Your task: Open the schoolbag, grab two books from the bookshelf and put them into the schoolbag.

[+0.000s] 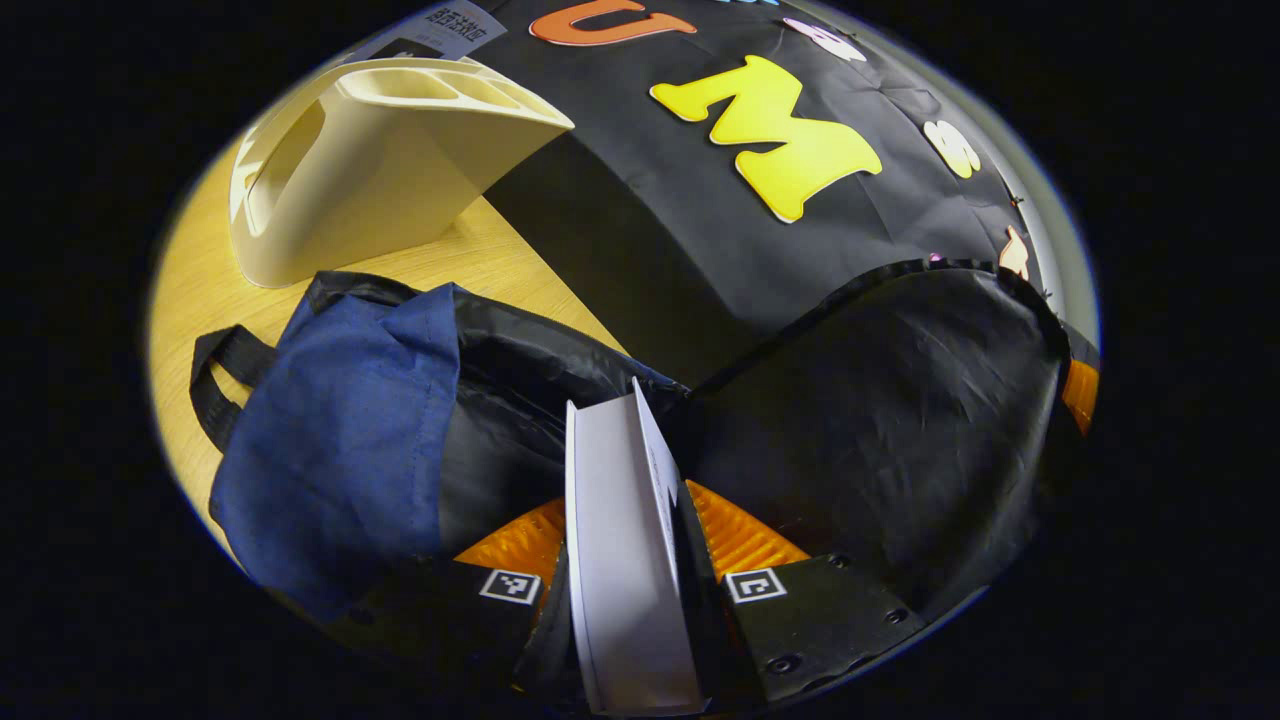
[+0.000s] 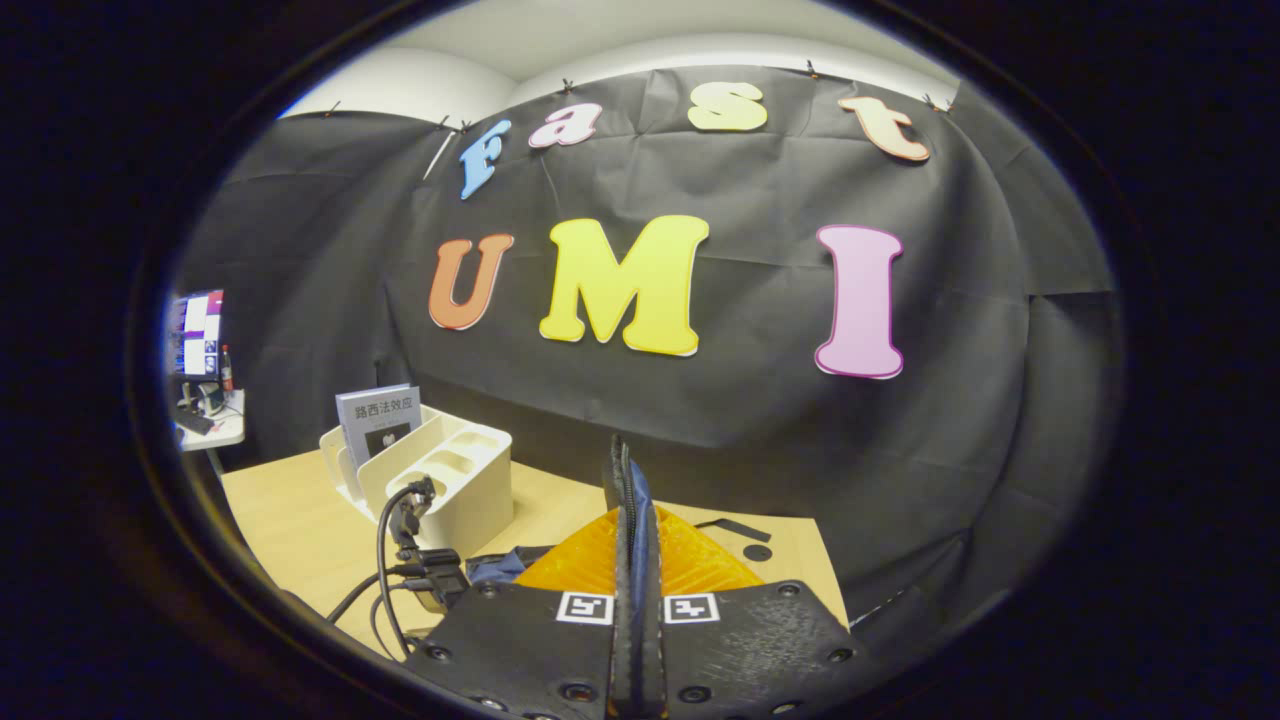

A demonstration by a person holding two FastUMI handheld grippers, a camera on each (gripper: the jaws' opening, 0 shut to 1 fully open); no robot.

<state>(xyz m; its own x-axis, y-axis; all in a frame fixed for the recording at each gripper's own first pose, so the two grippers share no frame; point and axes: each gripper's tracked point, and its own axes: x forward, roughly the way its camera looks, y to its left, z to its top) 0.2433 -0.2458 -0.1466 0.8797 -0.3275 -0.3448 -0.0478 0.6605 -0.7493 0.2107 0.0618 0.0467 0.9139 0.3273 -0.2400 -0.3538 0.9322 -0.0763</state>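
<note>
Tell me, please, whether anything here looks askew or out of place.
Nothing looks damaged or spilled. The schoolbag lies slumped and crumpled on the table, its mouth held up by the right gripper, shut on the bag's edge. The left gripper holds a book at the opening. Another book stands upright in the bookshelf.

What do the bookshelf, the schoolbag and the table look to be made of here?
Bookshelf: likely moulded plastic, cream, smooth, rounded edges. Schoolbag: woven fabric, matte blue outside, with a crinkled, faintly shiny black lining, probably nylon. Table: pale wood grain, possibly laminate.
</note>
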